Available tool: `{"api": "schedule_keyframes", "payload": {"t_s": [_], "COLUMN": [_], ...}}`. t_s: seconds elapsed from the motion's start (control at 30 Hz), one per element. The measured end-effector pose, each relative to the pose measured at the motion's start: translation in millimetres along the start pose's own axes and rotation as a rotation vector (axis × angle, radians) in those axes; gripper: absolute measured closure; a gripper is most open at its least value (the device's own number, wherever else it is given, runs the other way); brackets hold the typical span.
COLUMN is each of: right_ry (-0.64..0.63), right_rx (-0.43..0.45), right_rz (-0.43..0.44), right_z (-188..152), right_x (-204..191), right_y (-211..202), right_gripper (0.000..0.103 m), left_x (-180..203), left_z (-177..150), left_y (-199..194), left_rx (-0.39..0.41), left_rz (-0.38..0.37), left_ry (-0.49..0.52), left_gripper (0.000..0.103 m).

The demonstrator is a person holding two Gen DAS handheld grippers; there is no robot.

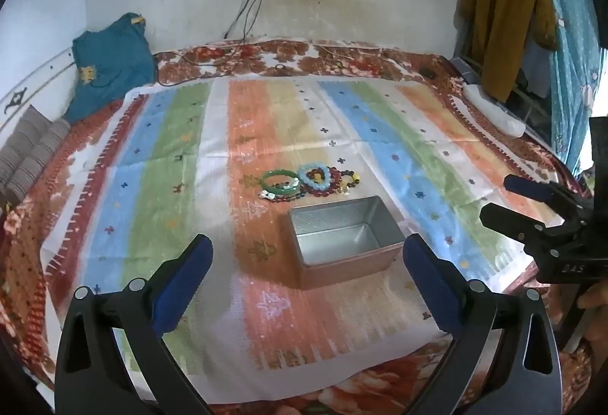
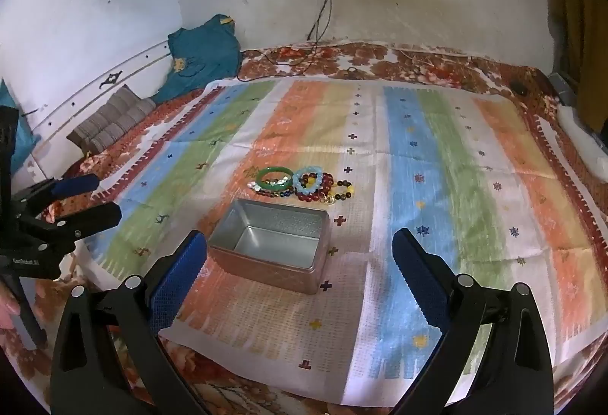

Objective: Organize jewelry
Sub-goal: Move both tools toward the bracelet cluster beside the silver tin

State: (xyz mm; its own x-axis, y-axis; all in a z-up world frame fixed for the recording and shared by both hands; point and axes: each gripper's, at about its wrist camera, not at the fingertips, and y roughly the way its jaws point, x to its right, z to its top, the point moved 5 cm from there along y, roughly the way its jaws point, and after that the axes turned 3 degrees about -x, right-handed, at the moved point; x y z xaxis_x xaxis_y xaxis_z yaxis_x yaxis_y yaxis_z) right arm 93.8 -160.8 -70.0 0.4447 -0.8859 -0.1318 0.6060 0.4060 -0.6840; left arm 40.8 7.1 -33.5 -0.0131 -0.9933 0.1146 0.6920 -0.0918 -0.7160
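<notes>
A pile of jewelry lies on a striped cloth (image 1: 182, 164): a green bangle (image 1: 280, 180), a light blue bead bracelet (image 1: 312, 175), dark red bead bracelets (image 1: 330, 183) and a yellow-beaded one (image 1: 351, 182). An open, empty metal tin (image 1: 344, 240) stands just in front of them. The pile (image 2: 304, 183) and tin (image 2: 271, 244) also show in the right wrist view. My left gripper (image 1: 307, 251) is open and empty, hovering in front of the tin. My right gripper (image 2: 300, 248) is open and empty too, and also shows in the left wrist view (image 1: 497, 198).
The cloth covers a floral bedspread (image 1: 288, 58) on a bed against a white wall. A teal garment (image 1: 110, 62) and striped pillows (image 1: 30, 145) lie at the left. Cables (image 1: 247, 20) hang from a wall socket. Clothes (image 1: 505, 16) hang at the right.
</notes>
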Motion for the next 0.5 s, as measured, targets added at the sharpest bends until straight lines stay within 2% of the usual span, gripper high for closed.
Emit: {"api": "schedule_keyframes", "payload": {"t_s": [0.23, 0.37, 0.5], "right_ry": [-0.007, -0.005, -0.012], "right_rx": [-0.012, -0.017, -0.004], "right_rz": [0.036, 0.032, -0.011], "right_z": [-1.3, -2.6, -0.7], "right_x": [-2.2, -2.6, -3.0], "right_y": [2.7, 3.2, 1.0], "right_gripper": [0.004, 0.004, 0.004], "left_x": [-6.2, -10.7, -15.1], "left_z": [0.3, 0.9, 1.0], "left_y": [3.1, 2.4, 1.6], "left_rx": [-0.015, -0.006, -0.004], "left_rz": [0.059, 0.079, 0.105], "left_ry": [-0.004, -0.008, -0.012], "left_gripper": [0.005, 0.005, 0.005]}}
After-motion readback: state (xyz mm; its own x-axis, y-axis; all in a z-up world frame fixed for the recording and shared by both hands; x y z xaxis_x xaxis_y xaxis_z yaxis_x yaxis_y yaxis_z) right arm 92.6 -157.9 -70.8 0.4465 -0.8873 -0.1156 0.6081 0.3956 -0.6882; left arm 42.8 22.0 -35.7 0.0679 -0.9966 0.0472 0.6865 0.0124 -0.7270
